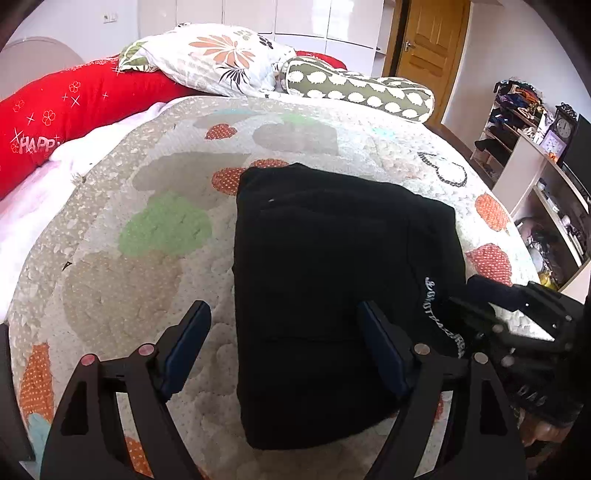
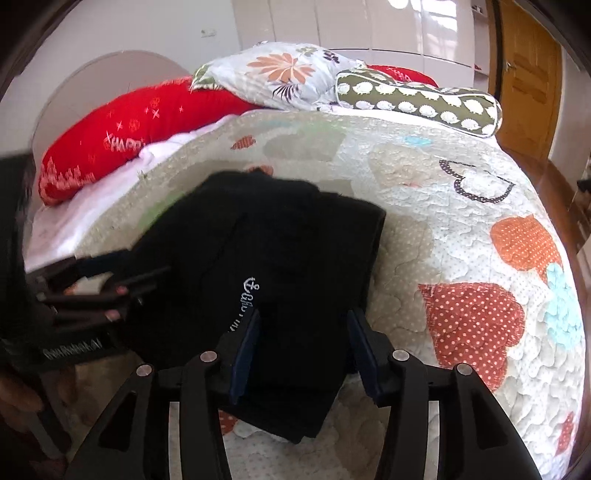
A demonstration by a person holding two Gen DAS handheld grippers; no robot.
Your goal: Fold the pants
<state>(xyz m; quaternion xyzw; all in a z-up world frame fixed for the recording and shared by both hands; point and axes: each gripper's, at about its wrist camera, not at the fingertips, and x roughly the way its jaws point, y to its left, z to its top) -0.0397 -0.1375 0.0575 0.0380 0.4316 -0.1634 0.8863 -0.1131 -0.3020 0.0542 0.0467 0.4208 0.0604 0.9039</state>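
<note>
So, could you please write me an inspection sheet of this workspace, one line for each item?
Surface: bed with a quilted heart-pattern bedspread, lightly wrinkled.
Job's things: black pants folded into a compact rectangle, lying flat on the bedspread; white lettering on the top layer.
Clutter: red pillow, floral pillow and green bolster with white print at the head end.
Grippers: left gripper open, fingers apart above the pants' left edge; right gripper open over the pants' near part. Neither holds cloth.
Cables: nothing seen.
Surroundings: wooden door, white wardrobe, shelves with a clock on top.
</note>
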